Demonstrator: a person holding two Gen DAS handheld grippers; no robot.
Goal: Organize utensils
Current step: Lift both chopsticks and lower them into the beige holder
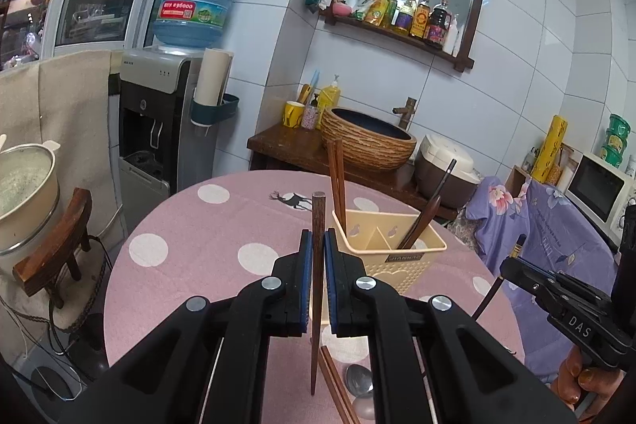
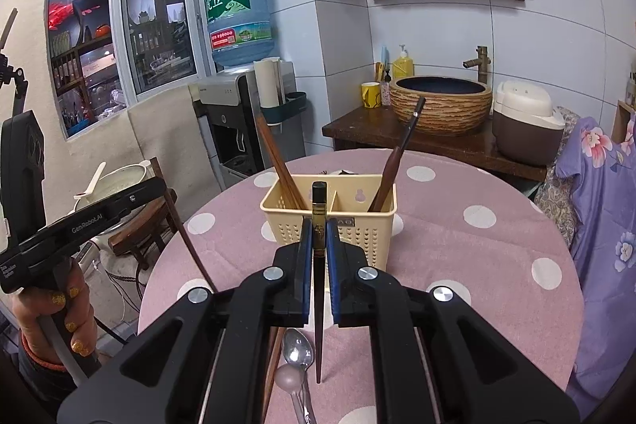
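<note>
Left hand-held gripper [image 1: 317, 257]: jaws closed on a brown wooden chopstick [image 1: 317, 289], held near upright, blunt end above the pads, thin tip hanging free above the bench [image 1: 190, 225] (round, pink polka-dot cloth).

Right hand-held gripper [image 2: 319, 245]: jaws closed on a dark chopstick with a gold band [image 2: 318, 225], also near upright, tip pointing down toward the cloth without clear contact.

Cream plastic utensil caddy [image 2: 357, 229]: stands upright on the bench, just beyond both grippers, divided into compartments.
- Left compartment: a pair of reddish-brown chopsticks [image 2: 276, 161], leaning left.
- Right compartment: a dark wooden-handled utensil [image 2: 397, 157], leaning right; its working end is hidden inside the caddy.

Loose on the cloth, near edge, under the grippers:
- metal spoon [image 2: 297, 348], bowl up;
- pale small spoon [image 2: 288, 378], touching or just beside the metal one, cannot tell which;
- two more brown chopsticks [image 1: 334, 384], lying flat, side by side.

The two held chopsticks are well apart from each other, one on each side of the caddy's front.
</note>
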